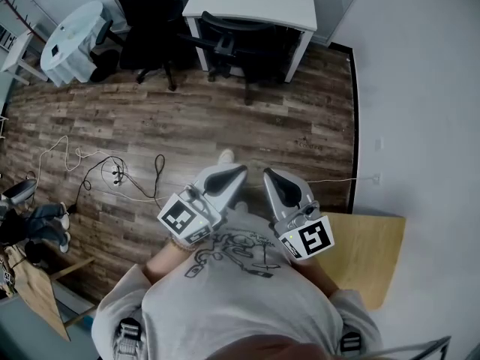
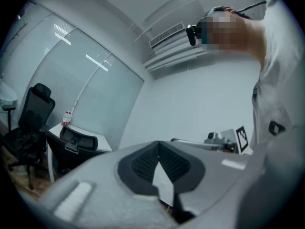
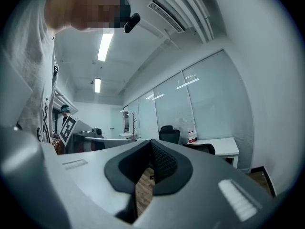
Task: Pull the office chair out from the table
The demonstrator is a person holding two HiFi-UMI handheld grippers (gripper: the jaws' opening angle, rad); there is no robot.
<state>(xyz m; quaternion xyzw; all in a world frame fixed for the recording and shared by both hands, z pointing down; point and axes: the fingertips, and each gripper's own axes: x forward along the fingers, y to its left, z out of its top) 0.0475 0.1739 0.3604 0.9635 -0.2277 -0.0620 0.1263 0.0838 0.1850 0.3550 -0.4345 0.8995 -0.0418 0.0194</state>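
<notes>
A black office chair (image 1: 234, 42) is tucked under the white table (image 1: 259, 4) at the far side of the room. It also shows in the left gripper view, chair (image 2: 75, 140) at table (image 2: 90, 138), and small in the right gripper view, chair (image 3: 206, 148) at table (image 3: 221, 145). I hold both grippers close to my chest, well away from the chair, across the wooden floor. My left gripper (image 1: 240, 171) is shut and holds nothing. My right gripper (image 1: 268, 174) beside it is also shut and holds nothing. Their tips point toward the table.
A second black chair (image 1: 150, 21) stands left of the table, next to a round white table (image 1: 71, 32). Cables (image 1: 112, 172) lie on the floor at the left. A light wooden board (image 1: 369, 252) is by the right wall. Red-labelled bottles (image 2: 68, 118) stand on the table.
</notes>
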